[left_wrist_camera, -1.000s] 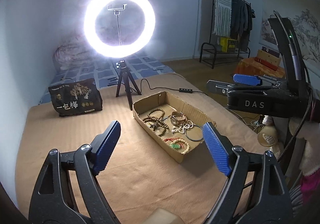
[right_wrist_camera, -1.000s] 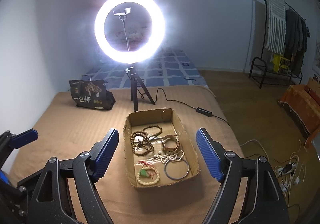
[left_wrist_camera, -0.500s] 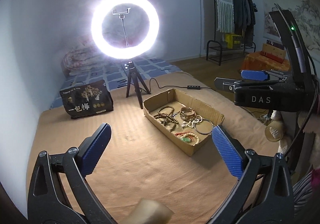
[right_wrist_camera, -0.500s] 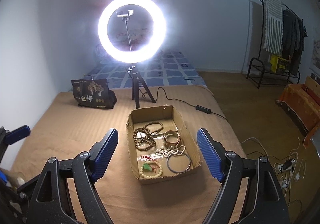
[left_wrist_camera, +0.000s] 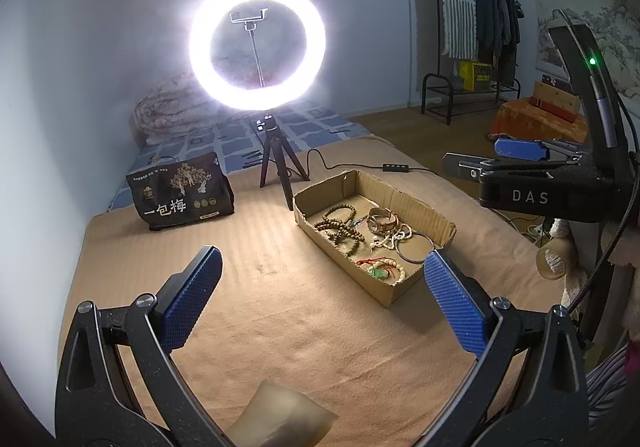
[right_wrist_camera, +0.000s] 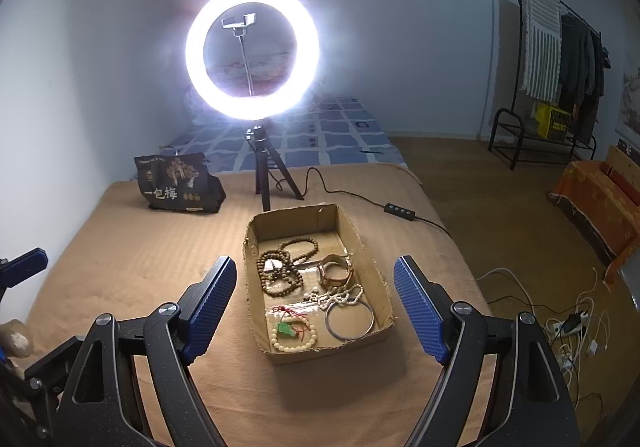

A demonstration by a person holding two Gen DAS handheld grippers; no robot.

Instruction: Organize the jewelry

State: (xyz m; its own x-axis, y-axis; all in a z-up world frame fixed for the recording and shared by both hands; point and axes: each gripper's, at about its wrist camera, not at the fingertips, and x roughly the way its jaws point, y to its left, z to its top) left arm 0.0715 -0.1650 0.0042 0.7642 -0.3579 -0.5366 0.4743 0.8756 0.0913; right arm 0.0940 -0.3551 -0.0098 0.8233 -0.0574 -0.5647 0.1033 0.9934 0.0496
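Note:
An open cardboard box (right_wrist_camera: pixel 250 287) (left_wrist_camera: pixel 400 199) lies on the tan bed cover. Inside are dark wooden bead bracelets (right_wrist_camera: pixel 280 271) (left_wrist_camera: pixel 340 227), a brown watch-like band (right_wrist_camera: pixel 336 273), a pale bead string (right_wrist_camera: pixel 340 295), a thin metal bangle (right_wrist_camera: pixel 328 321) and a cream bracelet with a green stone (right_wrist_camera: pixel 294 331) (left_wrist_camera: pixel 384 271). My left gripper (left_wrist_camera: pixel 320 252) hangs open over bare cover, left of the box and short of it. Over the box's near half my right gripper (right_wrist_camera: pixel 315 259) stands open and empty. It also shows at the right of the left wrist view (left_wrist_camera: pixel 492 157).
A lit ring light (right_wrist_camera: pixel 192 51) on a small tripod stands behind the box, with its cable and controller (right_wrist_camera: pixel 400 211) trailing right. A black snack bag (left_wrist_camera: pixel 180 191) sits at the back left. A beige lump (left_wrist_camera: pixel 280 419) lies under my left gripper. Cables (right_wrist_camera: pixel 572 327) litter the floor at right.
My left gripper's jaws have spread wider, and its view has swung so the box sits farther off and to the right. The right gripper has stayed put.

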